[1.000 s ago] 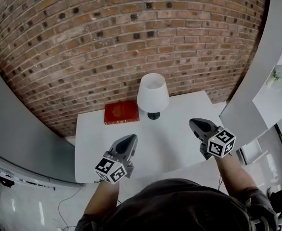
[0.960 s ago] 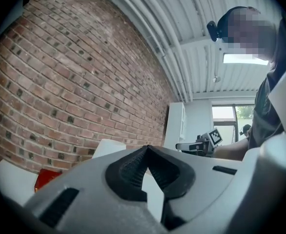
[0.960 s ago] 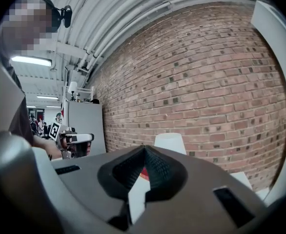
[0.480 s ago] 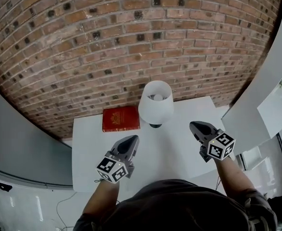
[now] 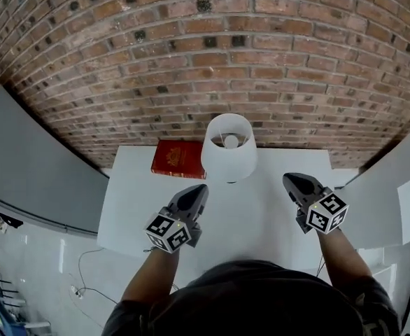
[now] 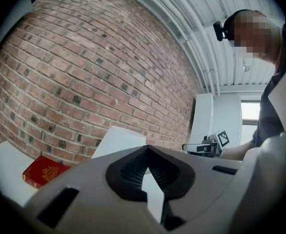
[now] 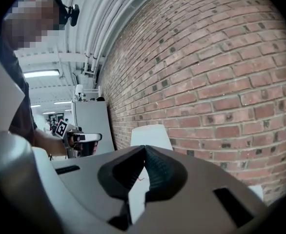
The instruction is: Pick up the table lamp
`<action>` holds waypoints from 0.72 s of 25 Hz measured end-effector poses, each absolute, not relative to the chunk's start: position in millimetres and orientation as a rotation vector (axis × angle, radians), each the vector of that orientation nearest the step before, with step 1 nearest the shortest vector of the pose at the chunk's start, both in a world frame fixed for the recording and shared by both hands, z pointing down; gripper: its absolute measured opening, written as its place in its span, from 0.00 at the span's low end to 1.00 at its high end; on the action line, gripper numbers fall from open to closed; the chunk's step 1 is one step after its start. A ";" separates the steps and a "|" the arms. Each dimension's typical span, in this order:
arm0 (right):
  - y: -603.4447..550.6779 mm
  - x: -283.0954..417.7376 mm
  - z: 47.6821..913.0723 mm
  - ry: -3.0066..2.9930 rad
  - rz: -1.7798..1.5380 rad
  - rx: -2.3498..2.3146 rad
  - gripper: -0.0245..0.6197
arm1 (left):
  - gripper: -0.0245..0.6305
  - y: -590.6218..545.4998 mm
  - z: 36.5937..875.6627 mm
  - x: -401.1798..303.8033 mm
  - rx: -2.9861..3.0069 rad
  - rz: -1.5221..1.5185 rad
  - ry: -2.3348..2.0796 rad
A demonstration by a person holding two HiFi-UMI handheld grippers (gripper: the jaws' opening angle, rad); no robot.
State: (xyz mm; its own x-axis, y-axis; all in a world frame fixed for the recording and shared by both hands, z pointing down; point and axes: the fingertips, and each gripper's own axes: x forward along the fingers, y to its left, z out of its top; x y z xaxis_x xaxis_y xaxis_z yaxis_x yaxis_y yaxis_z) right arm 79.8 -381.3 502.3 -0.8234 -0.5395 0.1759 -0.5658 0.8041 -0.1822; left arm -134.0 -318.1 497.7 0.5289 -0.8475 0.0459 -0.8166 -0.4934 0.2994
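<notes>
The table lamp [image 5: 229, 149] has a white cone shade and stands at the back of the white table [image 5: 261, 215], close to the brick wall. In the left gripper view the lamp shade [image 6: 117, 139] shows just behind the jaws; in the right gripper view the shade [image 7: 150, 136] is likewise ahead. My left gripper [image 5: 195, 192] hovers over the table, near and left of the lamp, its jaws shut and empty. My right gripper [image 5: 293, 181] hovers to the lamp's right, also shut with nothing in it. Both are clear of the lamp.
A red book [image 5: 178, 159] lies flat on the table left of the lamp, against the brick wall [image 5: 191, 61]. A grey panel [image 5: 37, 166] stands at the left and a white panel [image 5: 394, 180] at the right. Cables [image 5: 86, 278] trail on the floor.
Both grippers have moved forward over the table toward the lamp and sunk a little. The head has come closer, so the lamp shade's open top now shows.
</notes>
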 end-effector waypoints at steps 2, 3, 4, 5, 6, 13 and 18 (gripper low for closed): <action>-389.4 85.0 504.2 -2.886 0.338 0.844 0.03 | 0.02 -321.3 497.4 -126.6 2.465 -0.170 -1.438; -392.7 87.0 504.7 -2.891 0.344 0.838 0.03 | 0.02 -322.4 497.1 -124.3 2.458 -0.176 -1.454; -394.0 88.3 505.6 -2.893 0.350 0.835 0.03 | 0.02 -321.8 497.4 -122.8 2.455 -0.176 -1.464; -393.5 88.6 506.5 -2.894 0.353 0.831 0.03 | 0.02 -319.8 498.4 -122.5 2.458 -0.169 -1.470; -392.1 87.9 506.8 -2.893 0.350 0.828 0.03 | 0.02 -317.6 499.3 -123.6 2.463 -0.160 -1.475; -379.1 77.6 503.4 -2.870 0.337 0.924 0.03 | 0.02 -312.5 508.9 -147.3 2.495 -0.120 -1.428; -376.0 73.4 504.2 -2.853 0.346 0.967 0.03 | 0.02 -315.5 520.7 -154.5 2.516 -0.088 -1.404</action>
